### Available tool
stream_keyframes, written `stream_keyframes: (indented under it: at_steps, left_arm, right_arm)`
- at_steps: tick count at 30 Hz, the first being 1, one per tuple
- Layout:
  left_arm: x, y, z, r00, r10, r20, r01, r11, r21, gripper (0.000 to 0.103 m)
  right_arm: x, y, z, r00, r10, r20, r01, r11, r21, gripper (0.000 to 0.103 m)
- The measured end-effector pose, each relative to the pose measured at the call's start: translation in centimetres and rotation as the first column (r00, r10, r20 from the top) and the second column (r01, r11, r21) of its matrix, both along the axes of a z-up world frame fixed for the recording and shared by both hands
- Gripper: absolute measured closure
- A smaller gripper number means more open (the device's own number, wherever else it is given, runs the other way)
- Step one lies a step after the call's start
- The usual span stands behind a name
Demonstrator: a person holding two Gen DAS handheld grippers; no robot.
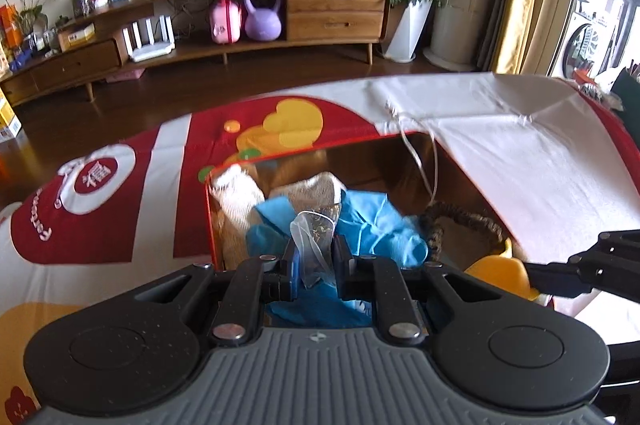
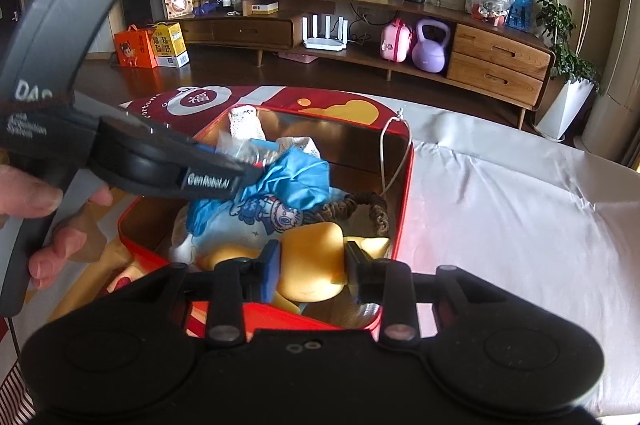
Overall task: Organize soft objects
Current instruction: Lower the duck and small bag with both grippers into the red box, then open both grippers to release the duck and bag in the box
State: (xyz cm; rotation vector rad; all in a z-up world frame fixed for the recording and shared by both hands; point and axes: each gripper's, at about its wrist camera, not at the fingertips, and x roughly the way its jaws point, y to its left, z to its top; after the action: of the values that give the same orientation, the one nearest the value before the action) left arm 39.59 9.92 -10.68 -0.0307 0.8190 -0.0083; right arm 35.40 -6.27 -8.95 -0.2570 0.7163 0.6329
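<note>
The left gripper (image 1: 314, 257) is pinching a crinkly clear plastic bag (image 1: 316, 233) with its jaws nearly closed on it, and bunched-up blue cloth (image 1: 376, 225) is sitting right under and around that. All of it is hanging over the red tin box (image 2: 402, 193), a rounded-corner metal thing with shiny gold-ish inner walls.

The right gripper (image 2: 310, 267) is reaching into the near end of the same box, jaws partly open and straddling a smooth, rounded yellow soft toy (image 2: 316, 265). The blue pad on its left finger is sitting against the toy; I can't tell if the right pad is touching.

Also in the box: a knitted off-white cloth (image 1: 236, 197) against the far wall, a dark braided rope loop (image 2: 360, 207), and a white printed fabric (image 2: 256, 221) with cartoon figures. The box is sitting on a smooth grey-white sheet (image 2: 500, 205) that's creasing a bit.
</note>
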Motion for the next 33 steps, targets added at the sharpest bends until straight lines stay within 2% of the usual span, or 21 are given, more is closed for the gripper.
stream_keyframes:
  at_steps: [3,9,14,17,20,21,30,33]
  left_arm:
    - [0.0,-0.1,-0.7,1.000,-0.003,-0.024,0.004,1.000,0.012,0.087]
    - [-0.5,0.0,-0.5,1.000,0.015,-0.025,-0.015,1.000,0.005,0.087]
    - [-0.8,-0.2,0.4,0.999,0.034,-0.017,-0.033,0.999,0.022,0.077]
    - [-1.3,-0.1,0.9,0.999,0.042,-0.002,-0.042,0.999,0.010,0.069]
    - [-2.0,-0.1,1.6,0.998,0.050,0.024,-0.050,0.999,0.003,0.037]
    - [-2.3,-0.1,1.9,0.998,0.052,0.041,-0.052,0.999,0.004,0.034]
    - [-5.1,-1.1,4.0,0.996,0.040,0.079,-0.041,0.999,0.013,0.034]
    - [-6.2,-1.4,4.7,0.995,0.038,0.089,-0.039,0.999,0.007,0.034]
  right_arm:
    - [-0.1,0.1,0.0,1.000,0.005,0.005,-0.005,1.000,-0.010,0.064]
    - [-0.1,-0.2,0.3,1.000,0.002,0.000,-0.002,1.000,-0.006,0.060]
    - [-0.4,-0.7,1.2,1.000,-0.007,0.019,0.007,1.000,0.012,0.058]
    - [-0.7,-1.2,1.8,1.000,-0.014,0.021,0.013,1.000,0.028,0.056]
    - [-1.0,-1.7,2.3,1.000,-0.022,0.013,0.021,0.998,0.051,0.054]
    - [-1.1,-2.0,2.5,1.000,-0.027,0.009,0.026,0.998,0.058,0.054]
    - [-3.4,-3.8,4.6,0.999,-0.031,0.011,0.029,0.994,0.101,0.040]
    - [-4.5,-4.1,5.4,1.000,-0.027,0.015,0.025,0.994,0.109,0.039]
